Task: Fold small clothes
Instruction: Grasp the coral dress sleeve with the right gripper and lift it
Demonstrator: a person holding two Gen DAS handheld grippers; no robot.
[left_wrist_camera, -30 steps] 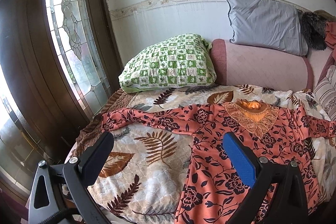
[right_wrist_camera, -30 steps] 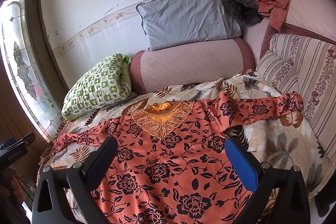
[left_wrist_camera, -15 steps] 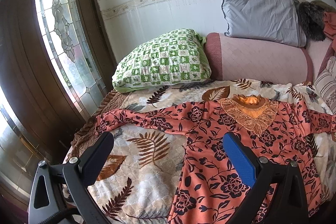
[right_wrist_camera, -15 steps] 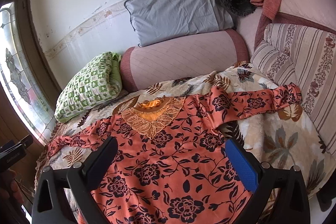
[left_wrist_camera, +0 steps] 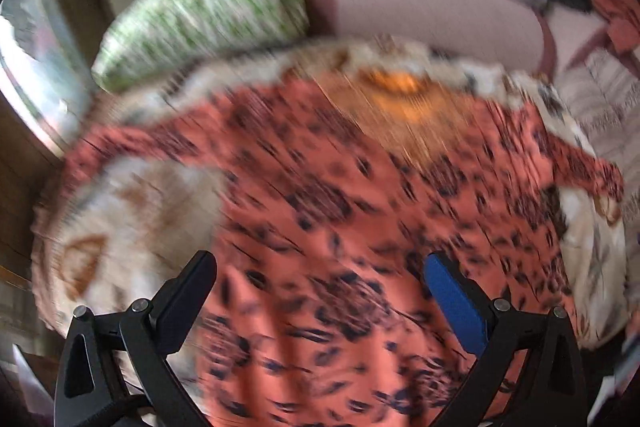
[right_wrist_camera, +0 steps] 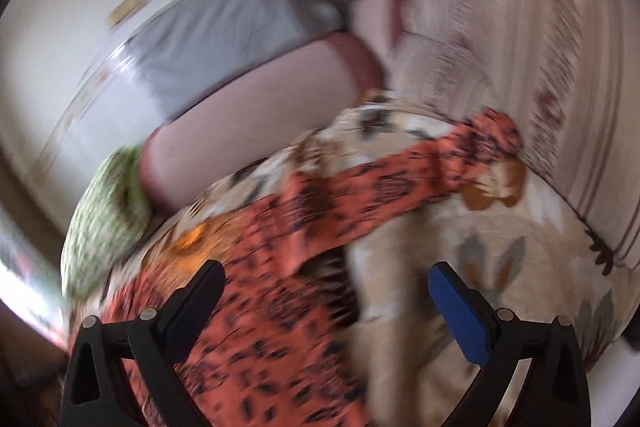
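Note:
Both views are smeared by motion. An orange top with dark flowers (left_wrist_camera: 340, 195) lies spread flat on a leaf-print blanket (left_wrist_camera: 132, 211), its orange neckline (left_wrist_camera: 396, 87) toward the cushions. My left gripper (left_wrist_camera: 320, 267) hovers open over the lower body of the top, nothing between its fingers. In the right wrist view the top (right_wrist_camera: 280, 247) fills the lower left and its right sleeve (right_wrist_camera: 432, 171) stretches out to the right. My right gripper (right_wrist_camera: 326, 275) is open above the blanket (right_wrist_camera: 480, 259) beside the top's right side, below that sleeve.
A green checked pillow (left_wrist_camera: 208, 19) and a pink bolster (left_wrist_camera: 420, 11) line the back, with a grey pillow (right_wrist_camera: 216, 35) above. Striped cushions (right_wrist_camera: 540, 67) stand at the right. A window (left_wrist_camera: 36, 67) and dark wooden frame are at the left, past the blanket's edge.
Both grippers have swung fast forward and down toward the top, which now looms larger. The left view shifted right over the top's body; the right view rolled and shifted toward the right sleeve.

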